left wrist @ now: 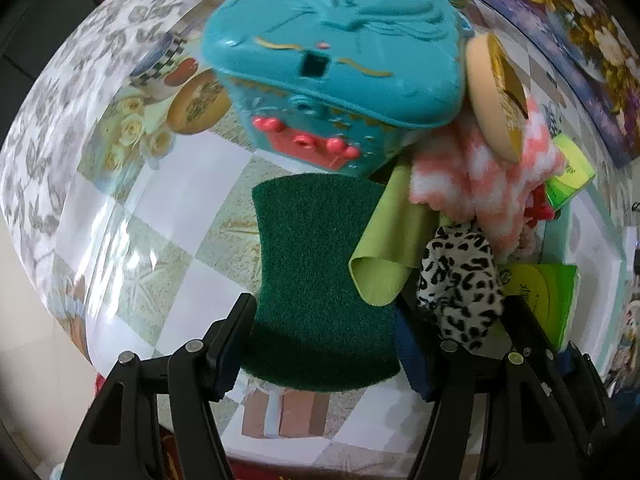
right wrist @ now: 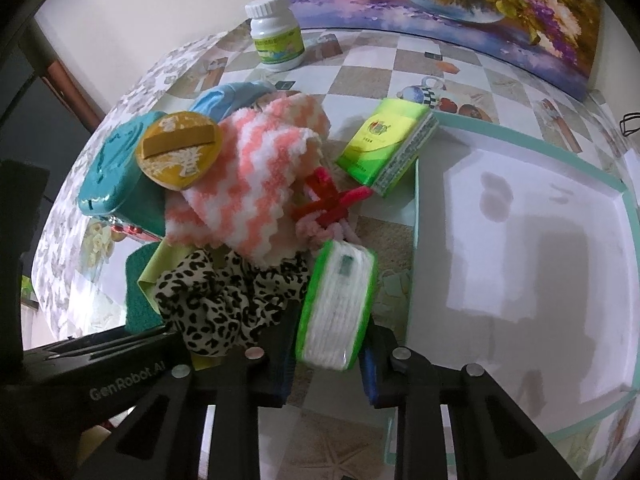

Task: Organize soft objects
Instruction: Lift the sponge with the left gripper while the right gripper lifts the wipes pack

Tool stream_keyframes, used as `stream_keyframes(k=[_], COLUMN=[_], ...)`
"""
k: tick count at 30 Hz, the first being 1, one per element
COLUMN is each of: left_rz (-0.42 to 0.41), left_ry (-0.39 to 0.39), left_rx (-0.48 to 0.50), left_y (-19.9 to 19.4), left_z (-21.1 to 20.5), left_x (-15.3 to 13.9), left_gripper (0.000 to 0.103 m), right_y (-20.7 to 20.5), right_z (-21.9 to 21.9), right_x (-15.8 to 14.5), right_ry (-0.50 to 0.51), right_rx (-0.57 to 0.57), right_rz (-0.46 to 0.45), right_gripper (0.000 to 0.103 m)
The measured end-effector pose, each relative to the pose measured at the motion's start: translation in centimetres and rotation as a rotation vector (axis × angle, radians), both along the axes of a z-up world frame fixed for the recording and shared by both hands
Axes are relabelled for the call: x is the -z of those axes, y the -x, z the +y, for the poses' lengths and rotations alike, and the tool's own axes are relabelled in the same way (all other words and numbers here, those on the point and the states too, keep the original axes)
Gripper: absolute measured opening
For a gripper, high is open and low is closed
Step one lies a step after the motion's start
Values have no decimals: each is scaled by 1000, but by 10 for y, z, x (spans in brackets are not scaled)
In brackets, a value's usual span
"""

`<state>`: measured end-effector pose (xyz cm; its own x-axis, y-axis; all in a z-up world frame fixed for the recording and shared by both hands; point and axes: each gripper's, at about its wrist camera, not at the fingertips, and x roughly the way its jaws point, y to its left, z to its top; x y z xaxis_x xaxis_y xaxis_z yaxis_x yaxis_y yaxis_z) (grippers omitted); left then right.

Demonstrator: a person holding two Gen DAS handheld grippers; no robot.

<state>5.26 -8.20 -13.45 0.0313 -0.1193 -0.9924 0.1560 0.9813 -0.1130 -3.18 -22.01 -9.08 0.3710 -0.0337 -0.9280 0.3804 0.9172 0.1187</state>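
My left gripper point(left wrist: 320, 344) has its jaws around a dark green scouring pad point(left wrist: 320, 280) that lies flat on the table; whether the pads press it I cannot tell. A lime cloth point(left wrist: 384, 248), a leopard-print scrunchie point(left wrist: 460, 284) and a pink-and-white fluffy sock point(left wrist: 488, 184) lie in a pile to its right. My right gripper point(right wrist: 326, 360) has its jaws around a green-edged tissue pack point(right wrist: 338, 312). The sock point(right wrist: 256, 184), the scrunchie point(right wrist: 216, 304) and red and pink pipe cleaners point(right wrist: 328, 208) lie just ahead of it.
A teal toy case point(left wrist: 332, 64) and a round gold-topped tin point(left wrist: 496, 96) sit on the pile. A white box with a mint rim point(right wrist: 532, 240) stands open at the right. A green carton point(right wrist: 384, 144) and a white pill bottle point(right wrist: 276, 36) stand farther back.
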Motion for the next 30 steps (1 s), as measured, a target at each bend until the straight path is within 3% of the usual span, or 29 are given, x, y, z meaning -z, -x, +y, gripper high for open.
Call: stream_keyframes(k=[10, 17, 26, 30], left_rz=[-47, -88, -260, -319], left_ry=[71, 102, 106, 133], left_rx=[-91, -185, -232, -203], left_y=[6, 15, 22, 24], left_z=[12, 44, 56, 57], left_x=[-22, -39, -95, -103], left_gripper=[67, 67, 67, 67], right_y=[7, 18, 31, 35], right_z=[-6, -8, -9, -12], right_x=[-11, -21, -41, -48], right_ry=[-16, -14, -11, -9], right_rx=[21, 22, 27, 35], right_rz=[-29, -60, -121, -141], right_gripper=[24, 24, 24, 24])
